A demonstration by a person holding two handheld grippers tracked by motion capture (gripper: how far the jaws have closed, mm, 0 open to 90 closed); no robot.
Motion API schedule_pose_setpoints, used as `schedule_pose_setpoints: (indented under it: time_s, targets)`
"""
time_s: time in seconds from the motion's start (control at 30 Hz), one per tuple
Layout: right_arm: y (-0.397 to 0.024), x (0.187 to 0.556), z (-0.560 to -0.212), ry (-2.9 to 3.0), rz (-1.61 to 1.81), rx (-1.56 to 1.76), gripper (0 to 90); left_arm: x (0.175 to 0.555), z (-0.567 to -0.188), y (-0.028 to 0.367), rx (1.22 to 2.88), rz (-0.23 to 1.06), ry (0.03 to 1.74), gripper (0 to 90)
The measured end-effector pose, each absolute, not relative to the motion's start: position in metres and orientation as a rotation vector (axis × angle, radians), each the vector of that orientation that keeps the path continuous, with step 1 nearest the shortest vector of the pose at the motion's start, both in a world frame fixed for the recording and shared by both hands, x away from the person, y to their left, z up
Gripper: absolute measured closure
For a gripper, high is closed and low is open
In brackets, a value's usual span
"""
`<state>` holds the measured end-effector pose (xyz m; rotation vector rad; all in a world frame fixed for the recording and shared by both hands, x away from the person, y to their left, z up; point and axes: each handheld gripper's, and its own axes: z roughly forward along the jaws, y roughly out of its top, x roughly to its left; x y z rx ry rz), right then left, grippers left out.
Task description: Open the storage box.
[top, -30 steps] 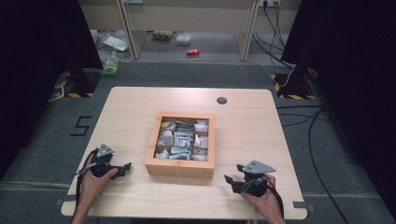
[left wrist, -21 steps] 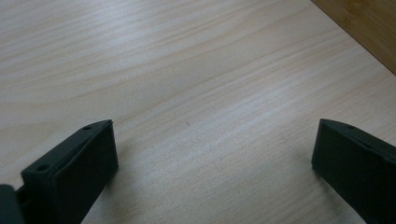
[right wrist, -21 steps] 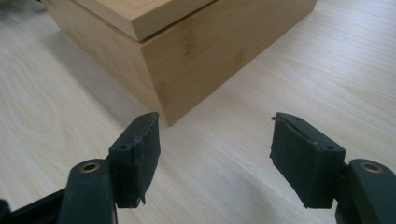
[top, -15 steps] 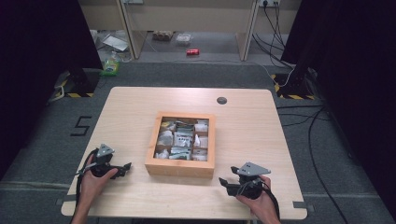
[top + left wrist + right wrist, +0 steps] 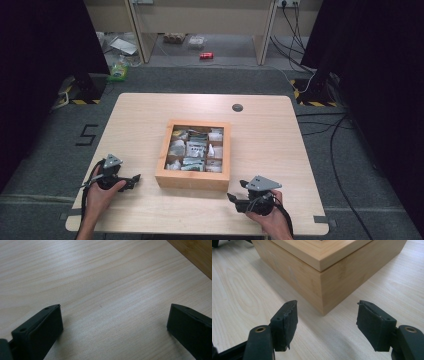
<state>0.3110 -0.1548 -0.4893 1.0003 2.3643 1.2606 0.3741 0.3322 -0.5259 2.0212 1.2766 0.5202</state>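
High view: wooden box [image 5: 193,176] sits mid-counter [image 5: 280,150], between both grippers and touching neither; left gripper [image 5: 131,180] lies to its left, right gripper [image 5: 234,199] just off its near right corner. Compartment contents are too small to identify. Left gripper view: fingers [image 5: 42,327] apart over bare counter; box edge cut off at the upper right. Right gripper view: fingers [image 5: 287,320] apart, empty, the box corner near, ahead between them; box interior hidden.

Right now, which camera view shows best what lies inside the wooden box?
The high view: it looks down into the wooden box, showing small packets in compartments. The right gripper view gives just a near corner and outer walls; the left gripper view, a brown edge, probably its side.
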Motion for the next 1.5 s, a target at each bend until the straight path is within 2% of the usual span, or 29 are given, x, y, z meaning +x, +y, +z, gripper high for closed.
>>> schedule_pose_setpoints:
  time_s: [0.27,0.63,0.9,1.0,1.1,1.5]
  targets:
    - [-0.146,0.312,-0.489,2.36,1.287,0.978,35.3,0.374,-0.526,0.332,2.02,0.521,1.278,0.0]
    - [-0.133,0.316,-0.49,2.328,1.306,0.925,47.3,0.374,-0.526,0.332,2.02,0.521,1.278,0.0]
    - [-0.134,0.322,-0.49,2.291,1.336,0.933,52.5,0.374,-0.526,0.332,2.02,0.521,1.278,0.0]
    - [-0.135,0.323,-0.49,2.286,1.34,0.945,52.8,0.374,-0.526,0.332,2.02,0.522,1.278,0.0]
    - [-0.132,0.326,-0.49,2.285,1.346,0.968,47.0,0.374,-0.526,0.332,2.02,0.521,1.278,0.0]
    - [-0.131,0.324,-0.481,2.245,1.349,0.92,51.5,0.374,-0.526,0.332,2.02,0.521,1.278,0.0]
